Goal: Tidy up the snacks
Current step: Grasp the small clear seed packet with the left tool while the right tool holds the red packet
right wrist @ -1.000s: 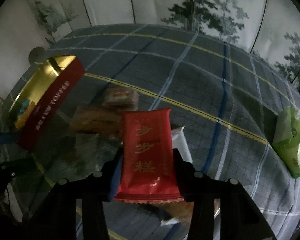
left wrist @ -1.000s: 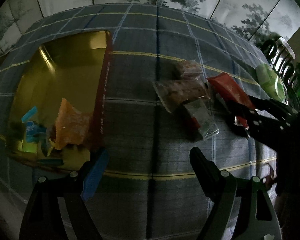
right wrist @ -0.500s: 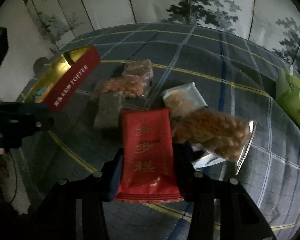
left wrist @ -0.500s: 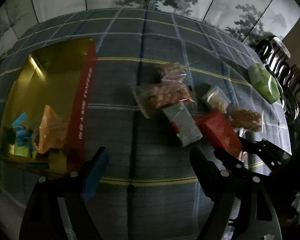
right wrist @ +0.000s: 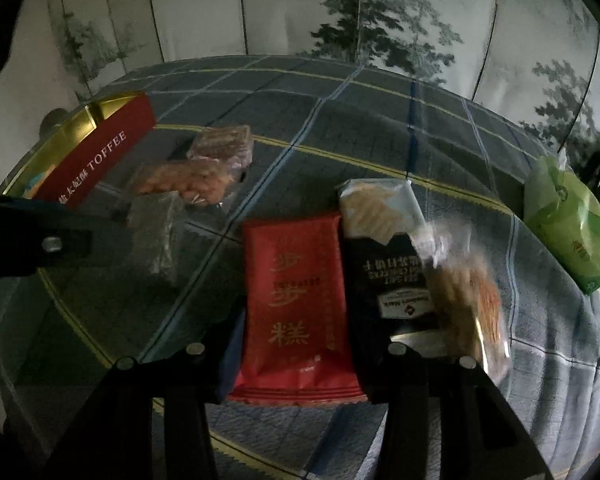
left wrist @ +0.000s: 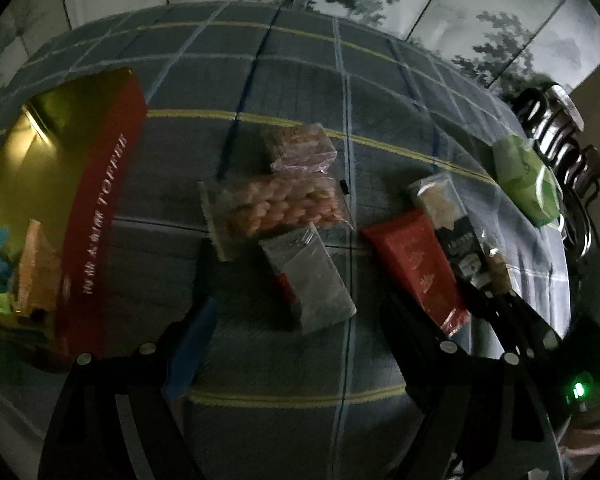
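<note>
Now the right gripper (right wrist: 296,354), clamping the red packet (right wrist: 298,300), is sinking beside the black cracker pack (right wrist: 388,276), seemingly regrouping snacks, while the left gripper (left wrist: 296,320) is hovering open over the grey packet (left wrist: 312,280).

- toffee tin (left wrist: 100,208) cut off at left edge, contents too dim to name;
- cracker bag (right wrist: 472,300) blurred;
- red packet's (right wrist: 296,304) sides hidden behind fingers (right wrist: 228,344)

Your red tin (right wrist: 100,168) carries white lettering on its side wall: a few Chinese characters, too small to make out, then "TOFFEE". The red packet (right wrist: 296,308) shows gold Chinese characters, the lowest reading "糕". The black pack (right wrist: 392,280) beside it bears upside-down white print, "SEA SALT" among it, and a white brand label you cannot read.
</note>
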Demonstrator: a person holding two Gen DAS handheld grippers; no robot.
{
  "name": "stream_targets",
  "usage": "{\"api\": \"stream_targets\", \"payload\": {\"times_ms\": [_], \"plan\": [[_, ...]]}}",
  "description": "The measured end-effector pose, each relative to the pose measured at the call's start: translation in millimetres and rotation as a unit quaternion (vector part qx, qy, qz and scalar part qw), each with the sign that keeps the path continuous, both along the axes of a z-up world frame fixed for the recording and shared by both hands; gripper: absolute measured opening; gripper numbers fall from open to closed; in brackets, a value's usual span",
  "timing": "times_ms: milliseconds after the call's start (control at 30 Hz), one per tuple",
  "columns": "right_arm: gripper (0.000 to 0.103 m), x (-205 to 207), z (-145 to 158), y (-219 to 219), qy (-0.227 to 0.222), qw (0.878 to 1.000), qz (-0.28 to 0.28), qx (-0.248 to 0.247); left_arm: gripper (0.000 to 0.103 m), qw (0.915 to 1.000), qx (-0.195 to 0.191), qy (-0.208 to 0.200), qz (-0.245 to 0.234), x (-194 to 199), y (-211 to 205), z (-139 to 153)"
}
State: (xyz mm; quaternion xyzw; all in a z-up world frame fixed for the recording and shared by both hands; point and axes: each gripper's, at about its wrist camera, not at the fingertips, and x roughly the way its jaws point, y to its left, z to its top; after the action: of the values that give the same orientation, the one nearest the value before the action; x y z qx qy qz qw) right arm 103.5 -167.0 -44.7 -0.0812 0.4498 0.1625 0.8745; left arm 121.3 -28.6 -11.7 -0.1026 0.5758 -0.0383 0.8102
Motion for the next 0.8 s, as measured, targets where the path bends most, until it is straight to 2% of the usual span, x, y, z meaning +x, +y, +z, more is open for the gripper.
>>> {"api": "stream_targets", "payload": {"times_ms": [133,167,267,333,433,800], "plan": [[0.047,0,-1,-3,-0.003,1.000,-0.002,0.014,0.077,0.9999,0.006,0.010,0.012,10,-4,-13],[0.047,0,-1,-3,-0.003,1.000,-0.002,0.015,0.074,0.9999,0.009,0.011,0.010,10,-5,-15],[0.048,1,-1,-3,-0.003,1.000,-0.003,0.017,0.057,0.9997,0.016,0.016,-0.004,12,-7,-22],[0.048,0,-1,-3,-0.003,1.000,-0.004,0.018,0.051,0.9998,0.010,0.019,-0.004,10,-4,-25],[0.048,1,-1,-3,-0.004,1.000,-0.007,0.020,0.033,0.9992,0.031,0.015,-0.021,8,-6,-25],[0.048,2,-1,6,0.006,1.000,-0.011,-0.009,0.031,0.9966,0.042,0.020,-0.068,-10,-3,-22]]}}
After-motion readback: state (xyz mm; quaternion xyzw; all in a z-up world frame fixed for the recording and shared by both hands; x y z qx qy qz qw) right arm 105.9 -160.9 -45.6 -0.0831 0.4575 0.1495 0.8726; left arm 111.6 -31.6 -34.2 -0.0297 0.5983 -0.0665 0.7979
